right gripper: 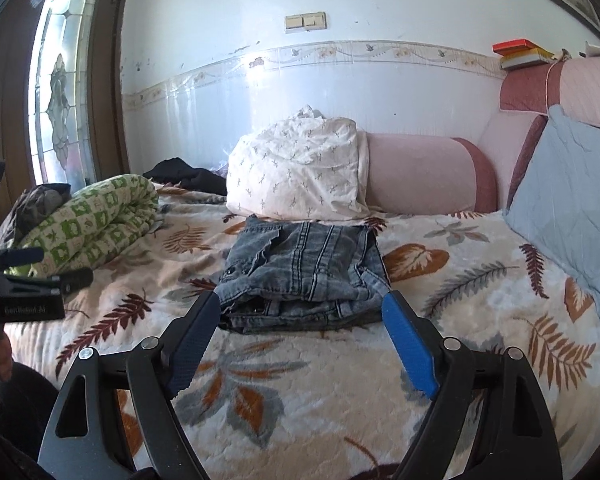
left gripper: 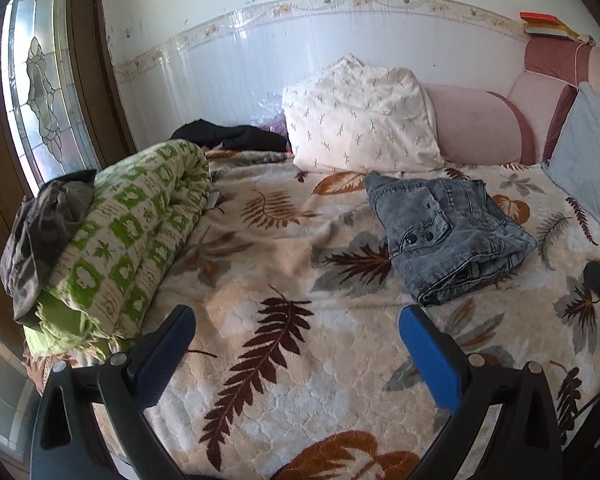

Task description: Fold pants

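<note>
Grey jeans (right gripper: 304, 276) lie folded in a compact stack on the bed (right gripper: 300, 400) at twelve o'clock of the empty, wide-open right gripper (right gripper: 302, 308); left gripper (left gripper: 296, 316) equally wide and empty, so folding looks finished.

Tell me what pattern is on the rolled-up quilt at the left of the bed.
Green and cream checks on the quilt, clearest in the left wrist view.

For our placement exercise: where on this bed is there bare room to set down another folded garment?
Free: the blanket between the green quilt roll and the folded jeans, and the near stretch before both tools. Crowded: the head end, with white pillow, black clothing and blue cushion.
</note>
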The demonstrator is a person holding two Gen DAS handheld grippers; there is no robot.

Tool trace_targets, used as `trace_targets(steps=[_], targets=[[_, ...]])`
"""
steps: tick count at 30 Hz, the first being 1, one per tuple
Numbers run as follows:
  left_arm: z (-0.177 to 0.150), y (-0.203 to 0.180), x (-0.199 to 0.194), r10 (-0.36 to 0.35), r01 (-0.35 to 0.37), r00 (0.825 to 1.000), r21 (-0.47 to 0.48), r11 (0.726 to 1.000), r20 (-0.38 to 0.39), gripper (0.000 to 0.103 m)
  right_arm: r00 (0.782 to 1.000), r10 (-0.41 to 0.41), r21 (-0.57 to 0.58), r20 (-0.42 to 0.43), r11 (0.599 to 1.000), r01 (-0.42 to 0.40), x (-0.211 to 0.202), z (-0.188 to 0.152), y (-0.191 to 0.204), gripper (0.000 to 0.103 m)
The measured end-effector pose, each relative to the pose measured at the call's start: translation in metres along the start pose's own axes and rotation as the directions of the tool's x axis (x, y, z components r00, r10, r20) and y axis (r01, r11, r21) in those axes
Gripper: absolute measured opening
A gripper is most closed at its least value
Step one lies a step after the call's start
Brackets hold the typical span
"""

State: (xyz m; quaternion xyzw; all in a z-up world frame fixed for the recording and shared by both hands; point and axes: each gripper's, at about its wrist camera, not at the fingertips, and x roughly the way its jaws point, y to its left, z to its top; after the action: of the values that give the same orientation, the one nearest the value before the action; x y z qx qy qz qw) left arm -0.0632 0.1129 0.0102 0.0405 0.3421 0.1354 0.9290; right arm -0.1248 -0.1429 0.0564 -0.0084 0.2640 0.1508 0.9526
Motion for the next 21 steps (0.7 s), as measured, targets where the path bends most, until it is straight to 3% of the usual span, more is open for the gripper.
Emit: trace_targets(steps=[5, 12, 21], targets=[[-0.005, -0.003, 0.012, 0.003, -0.003, 1.000, 0.003, 1.000, -0.027, 0.103, 1.000, 0.002, -0.012, 0.012, 1.000, -0.002, 0.014, 0.006, 0.002, 0.084], [-0.009, -0.008, 0.026, -0.010, 0.010, 0.998, -0.002, 1.000, -0.054, 0.103, 0.999, -0.006, 0.081, -0.054, 0.997, 0.010, 0.034, 0.000, -0.012, 0.084], [-0.011, -0.011, 0.033, -0.005, 0.005, 0.999, -0.008, 1.000, -0.051, 0.103, 0.994, -0.016, 0.107, -0.109, 0.994, 0.028, 0.045, -0.006, -0.015, 0.084]])
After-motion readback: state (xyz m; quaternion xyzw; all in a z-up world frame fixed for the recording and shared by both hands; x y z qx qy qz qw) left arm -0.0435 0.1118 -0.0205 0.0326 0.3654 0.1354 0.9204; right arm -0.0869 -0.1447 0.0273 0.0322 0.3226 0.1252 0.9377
